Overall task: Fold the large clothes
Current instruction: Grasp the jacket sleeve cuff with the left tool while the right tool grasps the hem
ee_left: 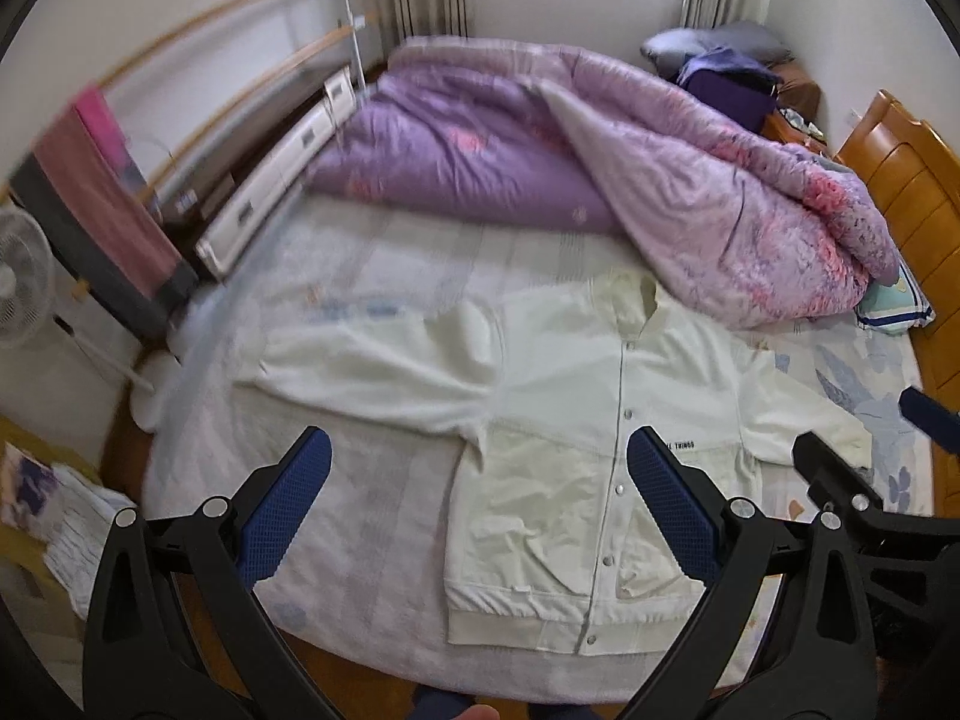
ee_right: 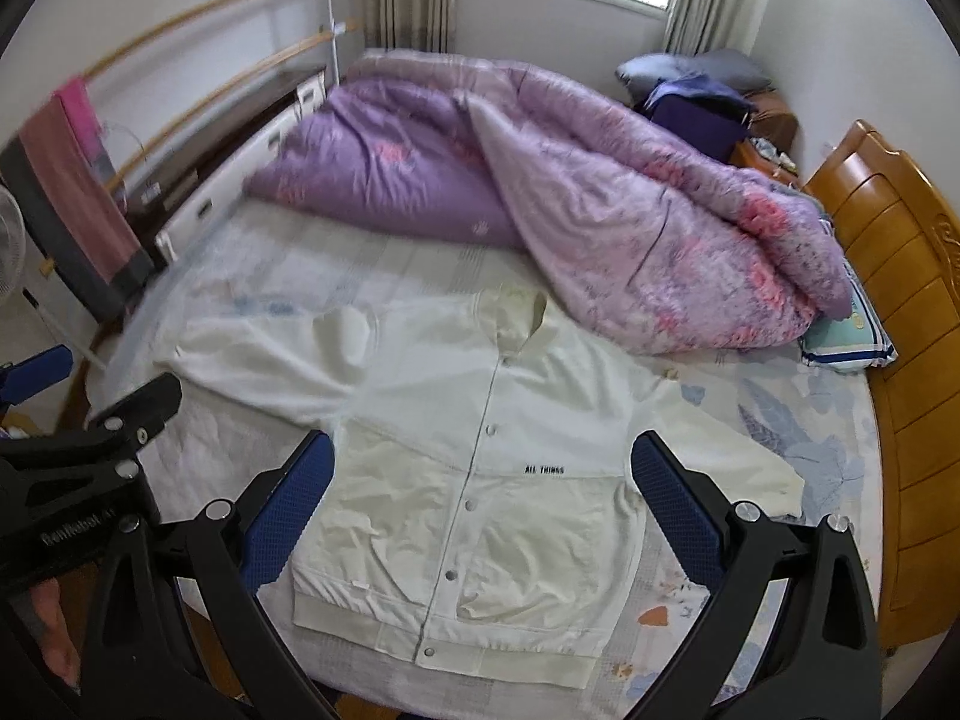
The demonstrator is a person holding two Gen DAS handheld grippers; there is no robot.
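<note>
Two grippers, left gripper [ee_left: 480, 498] and right gripper [ee_right: 483, 501], both spread wide, empty, above jacket [ee_right: 480, 450] lying flat, buttoned, on bed [ee_right: 750, 420]. Likely first fold: pinch sleeve [ee_right: 258, 354] cuff only, not sheet; lay across chest, smooth.

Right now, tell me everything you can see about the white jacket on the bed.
The white jacket lies flat, front up, on the bed sheet, snapped shut down the middle with metal snaps. Soft cream fabric, ribbed hem, small black "ALL THINGS" print on the chest. Both sleeves spread sideways, one wrinkled near the shoulder. Its collar sits close to the purple quilt. Neither claw touches it.
</note>
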